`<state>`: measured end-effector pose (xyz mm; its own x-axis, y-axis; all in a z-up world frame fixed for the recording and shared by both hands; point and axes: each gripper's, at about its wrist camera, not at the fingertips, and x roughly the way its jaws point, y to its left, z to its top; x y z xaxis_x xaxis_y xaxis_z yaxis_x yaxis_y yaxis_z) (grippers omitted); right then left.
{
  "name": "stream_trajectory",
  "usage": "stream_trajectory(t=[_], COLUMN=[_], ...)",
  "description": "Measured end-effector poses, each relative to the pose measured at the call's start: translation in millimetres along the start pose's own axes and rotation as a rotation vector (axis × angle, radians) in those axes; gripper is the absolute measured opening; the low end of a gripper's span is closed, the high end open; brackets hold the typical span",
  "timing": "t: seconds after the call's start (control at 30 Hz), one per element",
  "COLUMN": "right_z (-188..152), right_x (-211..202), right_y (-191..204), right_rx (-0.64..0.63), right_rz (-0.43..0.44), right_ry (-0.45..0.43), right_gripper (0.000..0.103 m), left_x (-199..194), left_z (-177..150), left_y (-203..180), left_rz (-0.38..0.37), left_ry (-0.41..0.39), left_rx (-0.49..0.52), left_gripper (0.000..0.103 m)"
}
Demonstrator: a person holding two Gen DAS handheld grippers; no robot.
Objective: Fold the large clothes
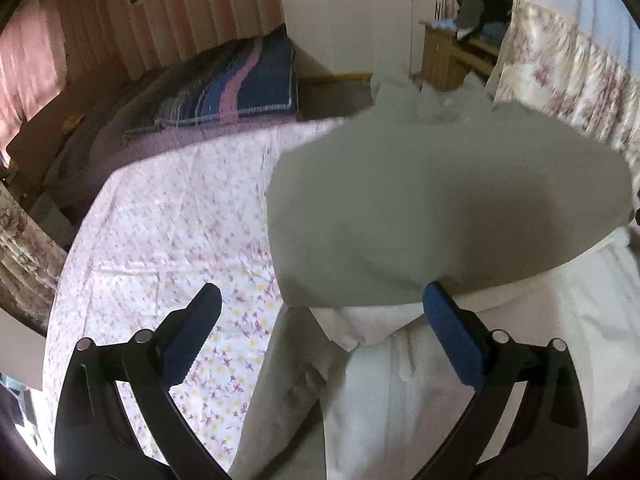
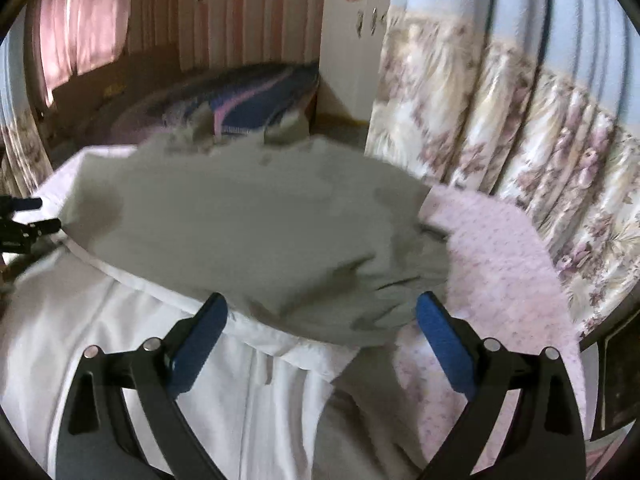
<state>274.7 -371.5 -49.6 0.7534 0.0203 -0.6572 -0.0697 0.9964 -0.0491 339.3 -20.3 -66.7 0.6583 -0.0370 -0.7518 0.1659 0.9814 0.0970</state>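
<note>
Garment (image 1: 440,208): lying ahead of both grippers, folded edge running crosswise (blurred).
Left gripper (image 1: 320,320): gaping wide, empty.
Right gripper (image 2: 322,320): gaping wide, empty.

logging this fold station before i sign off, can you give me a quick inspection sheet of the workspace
surface: bed under a floral sheet, pale with small purple flowers.
job's things: white garment spread on the sheet, its upper part folded over and in shadow; a front seam runs down the middle.
clutter: striped blanket folded at the far end of the bed.
grippers: left tool open, holding nothing; right tool open, holding nothing, both above the garment.
cables: nothing seen.
surroundings: floral curtain, white wardrobe, wooden shelf with piled clothes.
</note>
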Motion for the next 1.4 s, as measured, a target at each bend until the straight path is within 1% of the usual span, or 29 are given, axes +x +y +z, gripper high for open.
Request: stream_trajectory(t=[0.07, 0.17, 0.27, 0.33, 0.37, 0.4, 0.47, 0.57, 0.77, 0.9, 1.0, 1.1, 1.23, 1.27, 1.33, 1.4], right_z=[9, 29, 46, 52, 55, 56, 57, 55, 48, 46, 50, 51, 44, 41, 32, 19], right_x=[-8, -10, 6, 22, 34, 47, 71, 95, 120, 120, 104, 71, 18, 4, -28, -62], right_y=[-2, -6, -4, 2, 5, 7, 6, 3, 2, 1, 0, -3, -5, -4, -2, -2], right_rx=[-0.008, -0.013, 0.004, 0.005, 0.002, -0.003, -0.011, -0.008, -0.025, -0.023, -0.024, -0.026, -0.005, -0.002, 0.007, 0.024], right_rz=[-0.011, -0.023, 0.003, 0.005, 0.000, -0.005, -0.021, -0.025, -0.037, -0.030, -0.002, 0.032, 0.062, 0.062, 0.069, 0.080], right_ry=[-0.022, -0.057, -0.037, -0.004, 0.018, 0.045, 0.089, 0.130, 0.168, 0.169, 0.137, 0.066, -0.015, -0.031, -0.072, -0.120], right_gripper=[0.097, 0.097, 0.097, 0.097, 0.097, 0.097, 0.096, 0.096, 0.096, 0.096, 0.096, 0.096, 0.097, 0.097, 0.101, 0.101], left_x=[-10, -14, -9, 4, 14, 23, 43, 63, 83, 89, 75, 51, 8, -9, -33, -64], left_z=[10, 28, 46, 55, 60, 62, 65, 65, 66, 67, 67, 62, 48, 42, 31, 16], left_y=[-1, -4, -11, -19, -24, -27, -29, -27, -32, -37, -39, -42, -43, -45, -47, -49], left_rz=[0.003, 0.005, -0.001, -0.010, 0.009, 0.025, 0.029, -0.003, -0.001, 0.020, 0.044, 0.057, 0.049, 0.055, 0.073, 0.112], left_ry=[-0.035, -0.050, -0.059, -0.042, -0.029, -0.017, 0.025, 0.070, 0.076, 0.073, 0.035, -0.024, -0.067, -0.090, -0.126, -0.177], left_rx=[0.012, 0.018, 0.030, 0.044, 0.057, 0.063, 0.065, 0.054, 0.087, 0.099, 0.107, 0.117, 0.112, 0.113, 0.125, 0.135], left_gripper=[0.100, 0.100, 0.100, 0.100, 0.100, 0.100, 0.100, 0.100, 0.100, 0.100, 0.100, 0.100, 0.100, 0.100, 0.100, 0.100])
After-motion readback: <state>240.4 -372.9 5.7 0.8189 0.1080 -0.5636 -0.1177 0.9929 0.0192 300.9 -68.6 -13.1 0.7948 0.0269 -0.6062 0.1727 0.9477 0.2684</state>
